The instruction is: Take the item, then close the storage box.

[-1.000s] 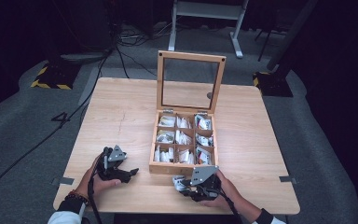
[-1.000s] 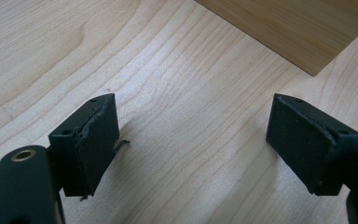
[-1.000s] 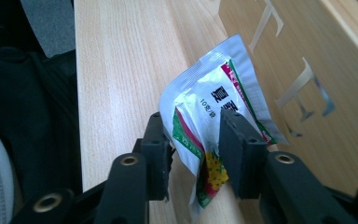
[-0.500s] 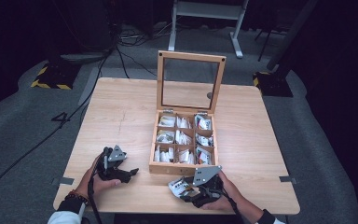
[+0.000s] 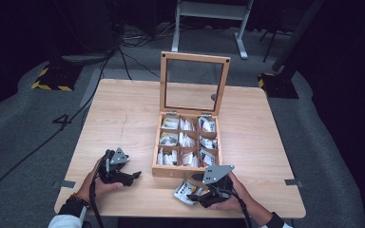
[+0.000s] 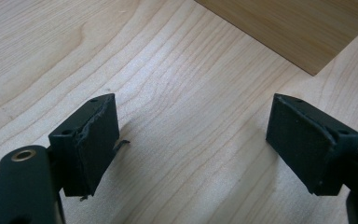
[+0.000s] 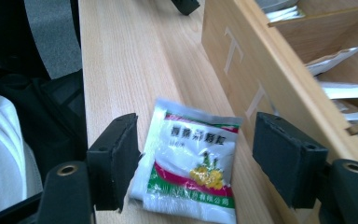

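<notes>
Spreading wide, my right gripper [image 7: 196, 154] has its jaws either side of the sachet [image 7: 191, 170] lying flat, unclamped. Just beyond stands the compartmented wooden box [image 5: 186, 171]. My left gripper [image 6: 191, 140] gapes over bare table [image 6: 177, 84].
</notes>
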Motion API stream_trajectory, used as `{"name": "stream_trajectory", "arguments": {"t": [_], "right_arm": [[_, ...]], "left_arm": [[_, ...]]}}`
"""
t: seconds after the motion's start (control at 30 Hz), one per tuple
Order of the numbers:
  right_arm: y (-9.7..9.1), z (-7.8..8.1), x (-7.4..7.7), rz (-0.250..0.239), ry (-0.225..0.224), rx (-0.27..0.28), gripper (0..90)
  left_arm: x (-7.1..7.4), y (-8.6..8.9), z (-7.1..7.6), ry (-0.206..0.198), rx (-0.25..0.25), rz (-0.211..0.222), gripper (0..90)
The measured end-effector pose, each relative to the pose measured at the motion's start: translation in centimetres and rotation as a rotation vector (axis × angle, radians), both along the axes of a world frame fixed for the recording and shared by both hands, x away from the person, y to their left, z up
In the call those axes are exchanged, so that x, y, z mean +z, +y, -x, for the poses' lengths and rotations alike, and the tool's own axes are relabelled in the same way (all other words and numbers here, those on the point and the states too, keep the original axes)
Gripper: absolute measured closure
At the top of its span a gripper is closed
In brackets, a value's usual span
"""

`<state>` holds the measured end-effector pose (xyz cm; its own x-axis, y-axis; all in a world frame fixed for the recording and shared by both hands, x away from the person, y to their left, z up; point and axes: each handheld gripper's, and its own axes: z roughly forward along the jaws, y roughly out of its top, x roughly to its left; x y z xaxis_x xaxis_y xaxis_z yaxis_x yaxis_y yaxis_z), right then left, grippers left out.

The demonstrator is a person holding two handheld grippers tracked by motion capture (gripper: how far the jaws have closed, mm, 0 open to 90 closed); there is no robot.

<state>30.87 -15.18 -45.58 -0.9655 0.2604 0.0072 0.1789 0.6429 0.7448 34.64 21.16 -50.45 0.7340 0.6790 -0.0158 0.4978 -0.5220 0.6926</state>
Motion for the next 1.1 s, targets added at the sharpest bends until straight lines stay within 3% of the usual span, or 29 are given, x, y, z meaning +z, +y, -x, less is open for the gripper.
{"name": "stream_trajectory", "arguments": {"t": [0.23, 0.37, 0.7, 0.97, 1.1], "right_arm": [[-0.6, -0.1, 0.7, -0.015, -0.011, -0.003, 32.0], [-1.1, -0.1, 1.5, -0.048, -0.022, -0.020, 33.2], [-2.8, -0.7, 2.9, -0.096, -0.055, -0.084, 35.6], [-5.0, -1.9, 4.0, -0.141, -0.078, -0.182, 37.1], [-5.6, -2.3, 4.4, -0.147, -0.097, -0.210, 37.3]], "left_arm": [[0.0, 0.0, 0.0, 0.000, 0.000, 0.000, 17.6], [0.0, 0.0, 0.0, 0.000, 0.001, 0.000, 17.6], [0.0, 0.0, 0.0, 0.000, 0.003, 0.001, 17.6], [0.0, -0.1, 0.0, 0.000, 0.005, -0.001, 17.5], [0.3, -0.1, -0.1, 0.006, 0.032, -0.030, 17.5]]}}
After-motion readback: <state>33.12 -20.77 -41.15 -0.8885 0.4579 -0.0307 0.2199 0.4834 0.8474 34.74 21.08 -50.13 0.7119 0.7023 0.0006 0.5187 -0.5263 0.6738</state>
